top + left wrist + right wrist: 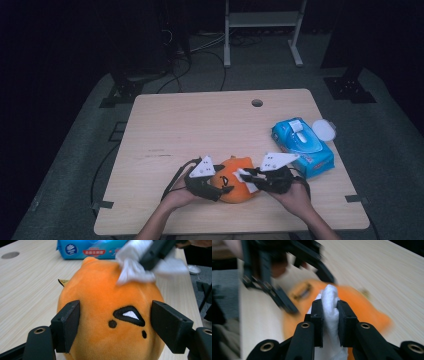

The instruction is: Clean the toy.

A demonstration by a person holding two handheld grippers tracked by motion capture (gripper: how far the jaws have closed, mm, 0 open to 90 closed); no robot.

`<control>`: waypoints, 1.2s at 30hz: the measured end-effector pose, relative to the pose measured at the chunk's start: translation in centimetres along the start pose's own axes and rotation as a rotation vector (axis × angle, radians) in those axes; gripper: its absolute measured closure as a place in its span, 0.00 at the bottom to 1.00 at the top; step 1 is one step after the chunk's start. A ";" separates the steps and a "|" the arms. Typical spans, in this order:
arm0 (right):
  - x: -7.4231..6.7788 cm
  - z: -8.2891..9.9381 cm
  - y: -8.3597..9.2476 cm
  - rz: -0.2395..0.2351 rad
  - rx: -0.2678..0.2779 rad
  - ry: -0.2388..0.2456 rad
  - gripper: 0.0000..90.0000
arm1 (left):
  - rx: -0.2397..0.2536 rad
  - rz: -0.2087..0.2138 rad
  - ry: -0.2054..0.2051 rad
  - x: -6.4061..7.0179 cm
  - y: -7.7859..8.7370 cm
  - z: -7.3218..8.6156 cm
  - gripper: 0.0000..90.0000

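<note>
though blurred elsewhere, toy's [107, 315] embroidered face

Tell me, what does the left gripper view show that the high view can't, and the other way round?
Left gripper view alone: the toy's stitched eye and the left gripper with its jaws either side of the toy. High view alone: the person's hands, the table's hole and a white lid. Both: the orange plush toy, white wipe and blue wipes pack.

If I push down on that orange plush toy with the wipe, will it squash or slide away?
The orange plush toy looks soft and fuzzy, so it would probably dent under the white wipe. Its rounded body may rock or slide on the smooth table; the left gripper straddling it should steady it.
</note>
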State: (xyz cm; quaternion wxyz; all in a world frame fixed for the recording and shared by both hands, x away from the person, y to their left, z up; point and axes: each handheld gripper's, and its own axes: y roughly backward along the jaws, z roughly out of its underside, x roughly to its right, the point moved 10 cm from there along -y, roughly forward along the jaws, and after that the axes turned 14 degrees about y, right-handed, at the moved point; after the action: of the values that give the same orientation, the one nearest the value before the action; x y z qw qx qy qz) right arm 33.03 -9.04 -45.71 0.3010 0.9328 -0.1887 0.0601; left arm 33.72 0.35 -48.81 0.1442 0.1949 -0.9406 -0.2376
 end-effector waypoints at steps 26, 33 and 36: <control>1.1 1.7 0.3 0.006 -0.014 -0.030 0.84 | -0.003 0.034 0.076 -1.2 0.7 0.1 0.39; 3.4 3.9 0.8 0.047 -0.029 -0.118 0.84 | -0.013 0.042 0.072 -1.0 0.8 0.5 0.39; 3.3 2.2 0.6 0.049 0.017 -0.105 0.84 | -0.011 0.057 0.079 -0.9 0.7 0.6 0.39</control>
State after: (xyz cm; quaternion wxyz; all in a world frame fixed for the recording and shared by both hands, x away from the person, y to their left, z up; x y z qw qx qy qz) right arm 35.84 -11.80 -46.45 0.2813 0.9323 -0.2263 0.0202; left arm 34.11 1.53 -49.12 0.1889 0.1765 -0.9381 -0.2305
